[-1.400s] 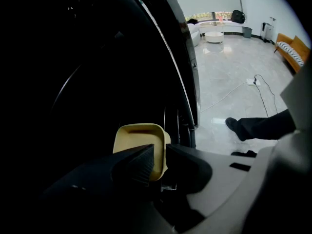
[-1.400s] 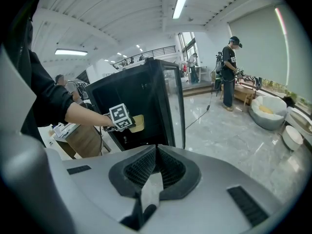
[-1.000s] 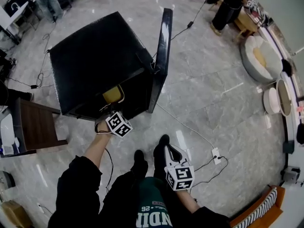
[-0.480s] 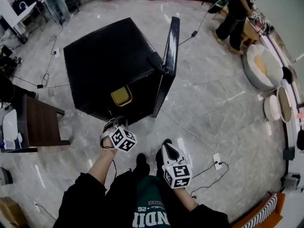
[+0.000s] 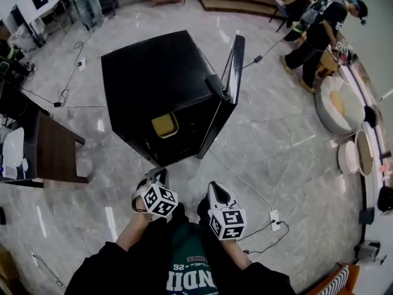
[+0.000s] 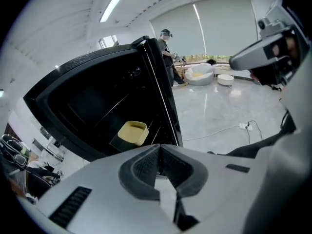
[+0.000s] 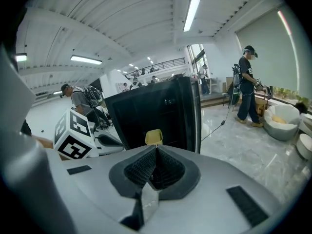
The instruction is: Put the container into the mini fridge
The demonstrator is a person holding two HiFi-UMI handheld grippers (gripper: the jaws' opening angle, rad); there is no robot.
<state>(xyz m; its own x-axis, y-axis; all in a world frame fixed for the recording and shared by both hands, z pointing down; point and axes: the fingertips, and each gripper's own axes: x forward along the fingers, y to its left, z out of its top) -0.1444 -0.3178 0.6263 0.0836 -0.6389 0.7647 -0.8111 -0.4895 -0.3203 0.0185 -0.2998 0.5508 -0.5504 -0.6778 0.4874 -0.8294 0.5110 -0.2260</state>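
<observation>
A black mini fridge [image 5: 161, 85] stands on the floor with its door [image 5: 226, 103] swung open to the right. A yellow container [image 5: 164, 125] sits inside it on a shelf, also seen as the yellow container [image 6: 133, 132] and the yellow container [image 7: 154, 137]. My left gripper [image 5: 158, 177] is shut and empty, a short way in front of the fridge opening. My right gripper [image 5: 217, 191] is shut and empty, beside the left one, near the person's legs.
A dark wooden table [image 5: 52, 155] stands left of the fridge. A white power strip [image 5: 274, 216] and cables lie on the marble floor at the right. A person [image 5: 319, 32] stands at the back right near a round white seat [image 5: 334, 103].
My left gripper has drawn back from the fridge opening toward the person's body, leaving the container on the shelf. The head view has shifted, and the fridge now lies farther from both grippers.
</observation>
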